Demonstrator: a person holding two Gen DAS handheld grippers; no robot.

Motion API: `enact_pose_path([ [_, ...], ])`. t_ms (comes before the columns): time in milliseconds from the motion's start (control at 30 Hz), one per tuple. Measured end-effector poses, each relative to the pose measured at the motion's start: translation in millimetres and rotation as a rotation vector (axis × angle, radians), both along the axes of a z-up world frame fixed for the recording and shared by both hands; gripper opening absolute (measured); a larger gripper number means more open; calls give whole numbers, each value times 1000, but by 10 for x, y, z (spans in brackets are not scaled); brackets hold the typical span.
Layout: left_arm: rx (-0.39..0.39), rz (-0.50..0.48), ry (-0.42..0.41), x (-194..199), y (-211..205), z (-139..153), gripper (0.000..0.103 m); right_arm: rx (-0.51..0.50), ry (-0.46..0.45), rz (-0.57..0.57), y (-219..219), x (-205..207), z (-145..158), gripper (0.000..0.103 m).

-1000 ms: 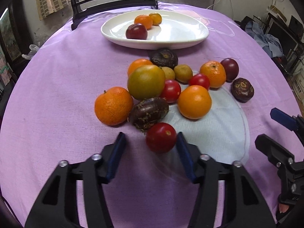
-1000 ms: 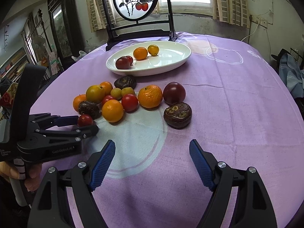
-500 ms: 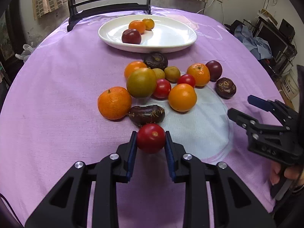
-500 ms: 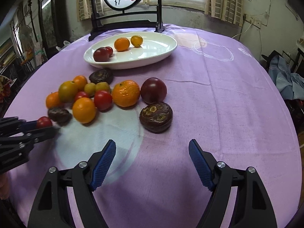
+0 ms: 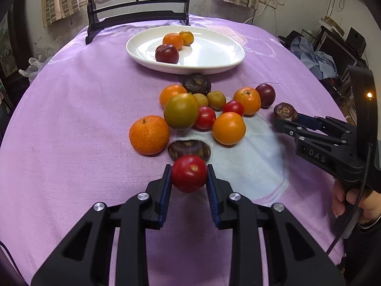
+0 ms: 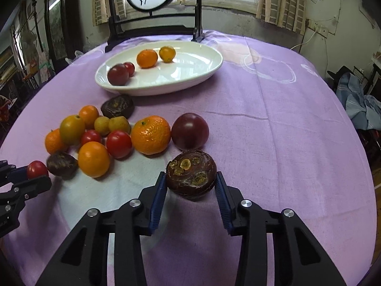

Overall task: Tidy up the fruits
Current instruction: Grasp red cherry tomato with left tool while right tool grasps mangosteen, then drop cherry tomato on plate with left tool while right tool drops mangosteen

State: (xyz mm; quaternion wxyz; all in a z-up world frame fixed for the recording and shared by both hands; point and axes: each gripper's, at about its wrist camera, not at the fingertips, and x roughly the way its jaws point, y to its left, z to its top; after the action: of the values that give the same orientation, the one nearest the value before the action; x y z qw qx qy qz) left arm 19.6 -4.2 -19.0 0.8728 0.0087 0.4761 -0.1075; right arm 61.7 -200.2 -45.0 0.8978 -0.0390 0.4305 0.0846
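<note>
My left gripper is shut on a red cherry tomato and holds it above the purple cloth; it also shows in the right wrist view. My right gripper is closed around a dark brown wrinkled passion fruit, both pads at its sides; it also shows in the left wrist view. A white oval plate at the back holds a dark plum, an orange and a small yellow citrus. A pile of loose fruit lies mid-table.
The round table has a purple cloth with a pale patch. A black wooden screen stand stands behind the plate. A dark plum and a mandarin lie just beyond the passion fruit. Clutter lies at the right.
My left gripper closed on the cherry tomato and lifted it. My right gripper moved forward and closed around the passion fruit.
</note>
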Motion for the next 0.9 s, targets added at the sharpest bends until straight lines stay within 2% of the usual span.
enact_pose_path([
  [267,15,-14,-74,74,-13,310,27,65,-133,53,39,-211,464,41],
  [433,46,-2,-124,358,-48,515,27,88,-225,89,139,-133,763,41],
  [567,79,30,-157,671,-50,607,27,101,-262,102,218,60,890,41],
  [733,81,74,-149,1147,-46,599,27,123,-246,99,303,386,879,41],
  [900,82,130,-108,1621,-18,440,27,114,-190,78,388,771,728,41],
])
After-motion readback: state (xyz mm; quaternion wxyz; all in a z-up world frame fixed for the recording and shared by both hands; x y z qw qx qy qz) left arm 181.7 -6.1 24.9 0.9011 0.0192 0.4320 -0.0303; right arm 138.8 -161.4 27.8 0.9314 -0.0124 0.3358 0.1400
